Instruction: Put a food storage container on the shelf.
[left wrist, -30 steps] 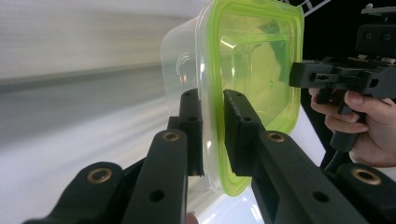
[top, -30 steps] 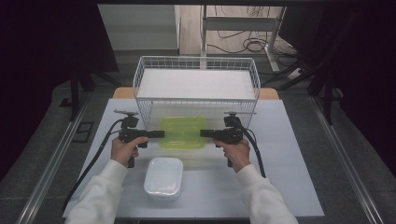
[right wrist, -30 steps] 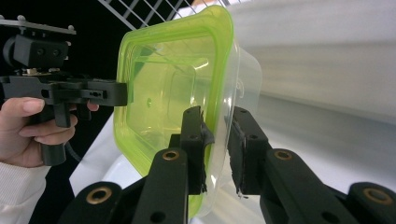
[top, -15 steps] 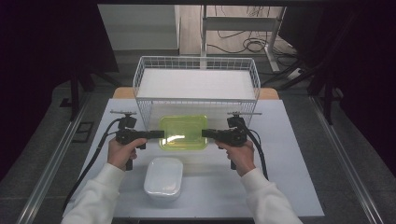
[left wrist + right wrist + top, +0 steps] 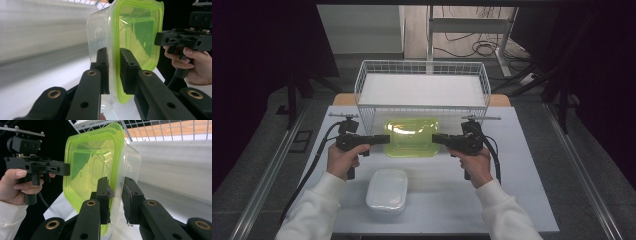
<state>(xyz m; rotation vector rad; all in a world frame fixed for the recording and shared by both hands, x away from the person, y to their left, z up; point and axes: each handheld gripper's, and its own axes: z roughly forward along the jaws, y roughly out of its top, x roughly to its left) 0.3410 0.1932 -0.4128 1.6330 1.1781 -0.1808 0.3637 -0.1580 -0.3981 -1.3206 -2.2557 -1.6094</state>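
Note:
A clear plastic container with a lime-green lid (image 5: 411,136) hangs above the white table (image 5: 522,190), just in front of the wire basket (image 5: 422,64). My left gripper (image 5: 387,139) is shut on its left rim and my right gripper (image 5: 434,138) on its right rim. In the left gripper view my jaws (image 5: 113,53) pinch the lidded edge of the container (image 5: 135,32), and the right gripper (image 5: 161,40) bites the far edge. The right gripper view mirrors this: my jaws (image 5: 116,185) clamp the container (image 5: 90,165), with the left gripper (image 5: 66,168) on the opposite edge.
A white lidded container (image 5: 387,189) lies on the table near the front edge, between the person's forearms. The white wire basket stands at the back with a white liner inside. Dark floor, rails and cables surround the table.
Both grippers have risen together, lifting the green-lidded container higher off the table. The white container has not moved.

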